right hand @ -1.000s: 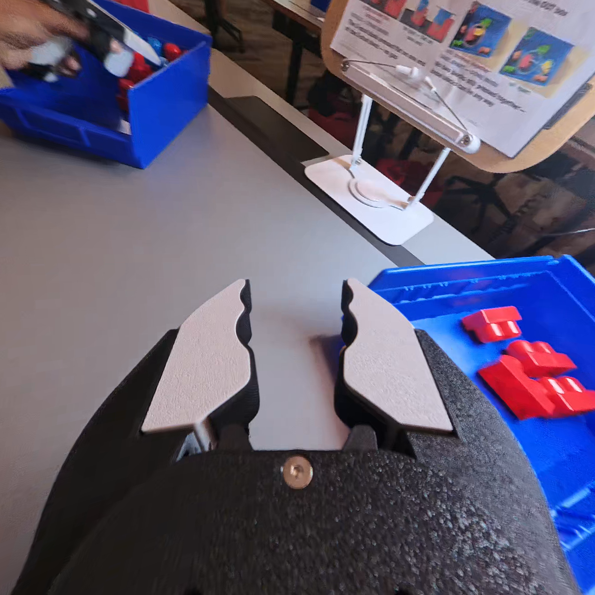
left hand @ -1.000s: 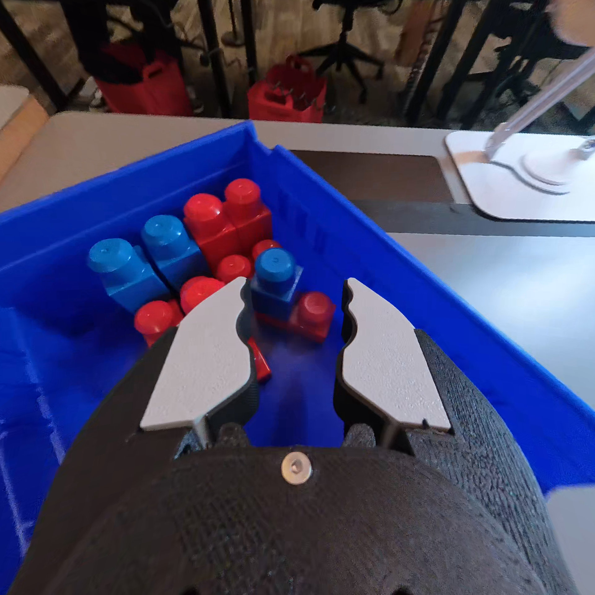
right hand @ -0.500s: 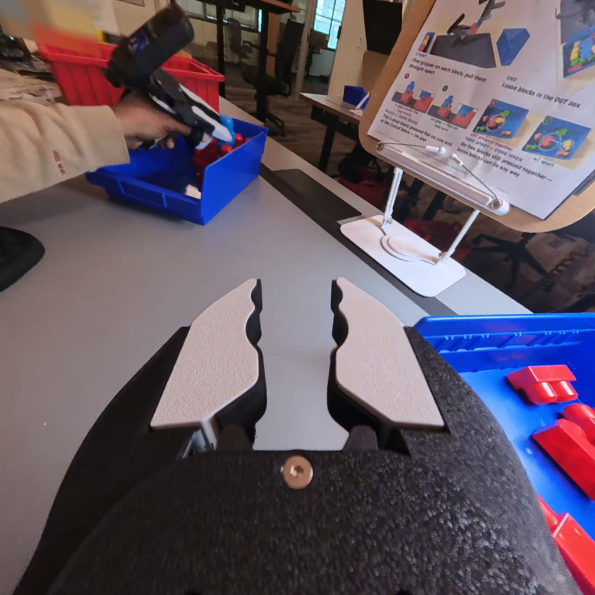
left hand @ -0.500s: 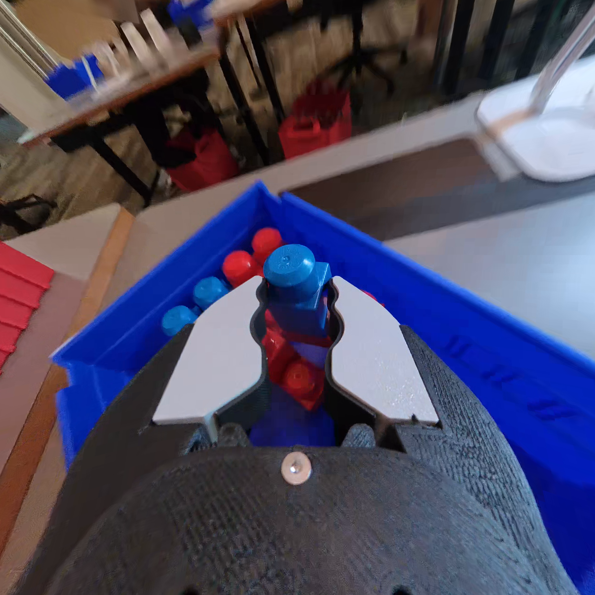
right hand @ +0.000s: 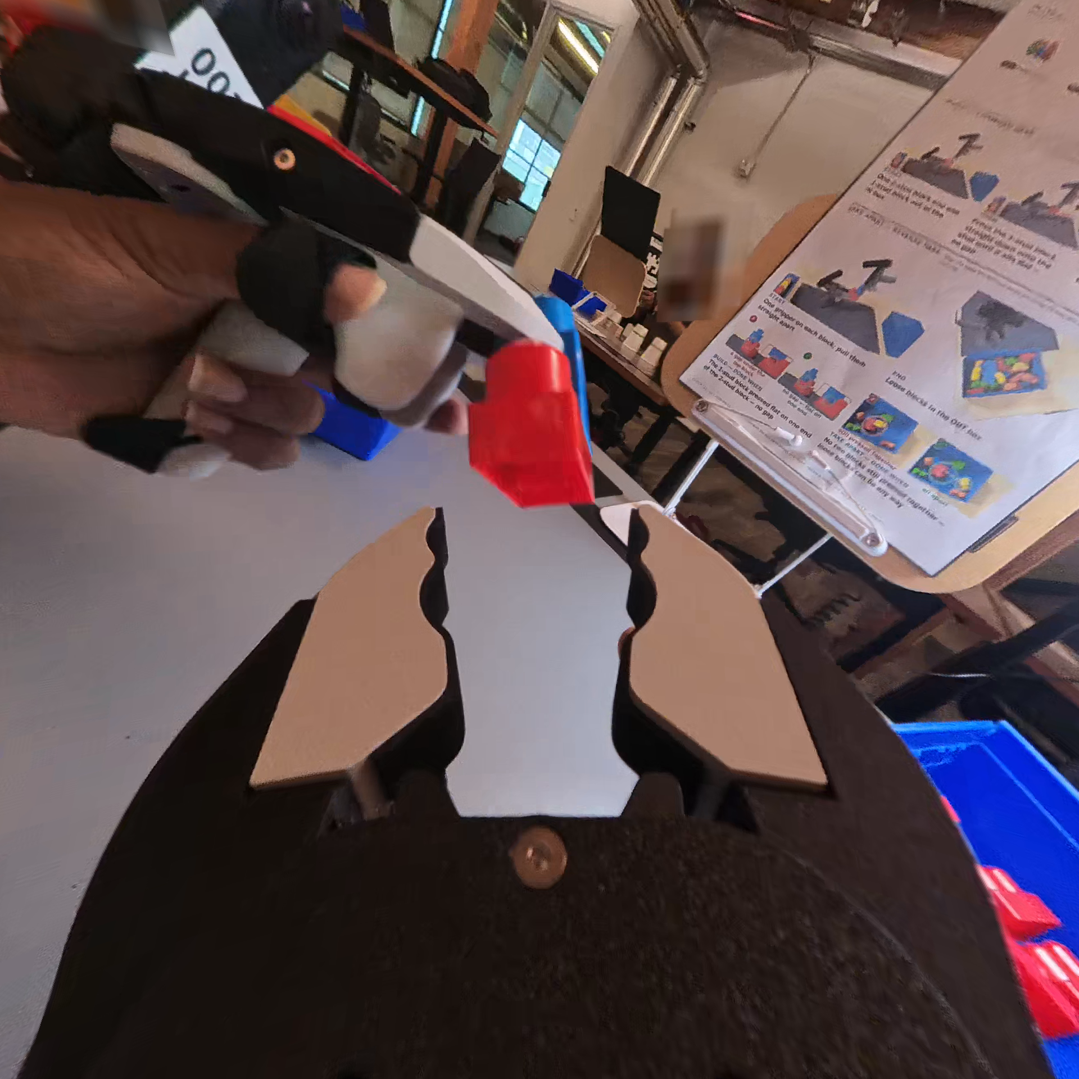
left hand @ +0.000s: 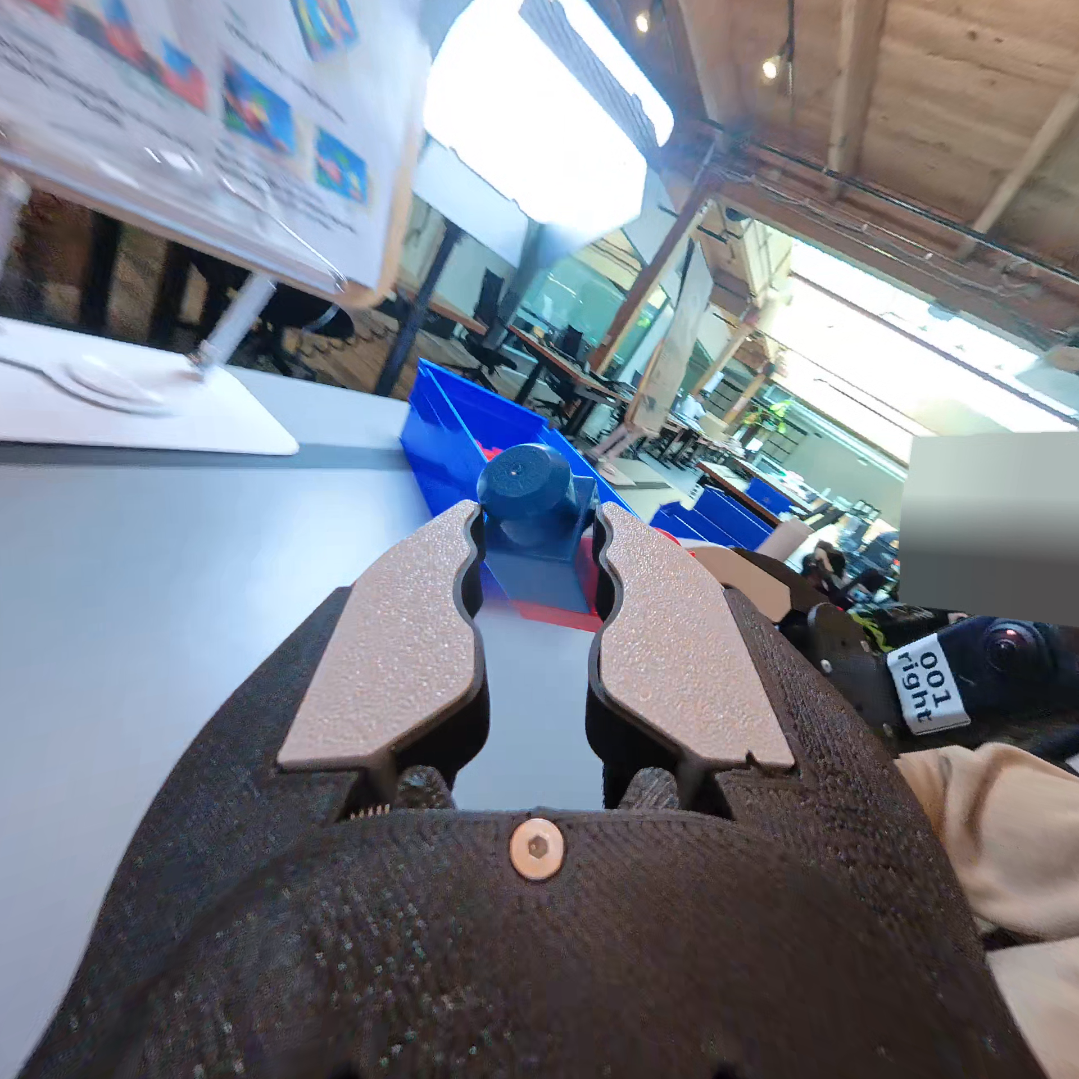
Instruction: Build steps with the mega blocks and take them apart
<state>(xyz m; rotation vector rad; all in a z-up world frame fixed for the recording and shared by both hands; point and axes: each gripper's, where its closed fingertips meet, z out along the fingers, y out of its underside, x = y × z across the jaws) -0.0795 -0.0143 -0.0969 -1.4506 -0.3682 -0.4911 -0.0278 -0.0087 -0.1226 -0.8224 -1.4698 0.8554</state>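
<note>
My left gripper (left hand: pixel 537 509) is shut on a blue one-stud block (left hand: pixel 524 480) with a red block (left hand: pixel 557 614) stuck under it, and holds the pair in the air above the grey table (left hand: pixel 175 584). In the right wrist view the left gripper (right hand: pixel 528 336) holds the red block (right hand: pixel 525 426) and blue block (right hand: pixel 563 333) just above and ahead of my right gripper (right hand: pixel 537 525). The right gripper is open and empty, its tips close below the red block without touching it. The right gripper's body (left hand: pixel 876 660) shows at the right of the left wrist view.
A blue bin (left hand: pixel 449 426) with red blocks stands at the table's far right; it shows beside the right gripper (right hand: pixel 1004 806) with red blocks (right hand: pixel 1027 916) inside. Another blue bin (right hand: pixel 350 429) sits behind the hand. An instruction board (right hand: pixel 911 362) on a white stand (left hand: pixel 117 403) stands at the back.
My left gripper shut on the blue block in the left bin, lifted the blue-and-red pair out and swung it over to the right gripper. The right gripper tilted up and opened wider.
</note>
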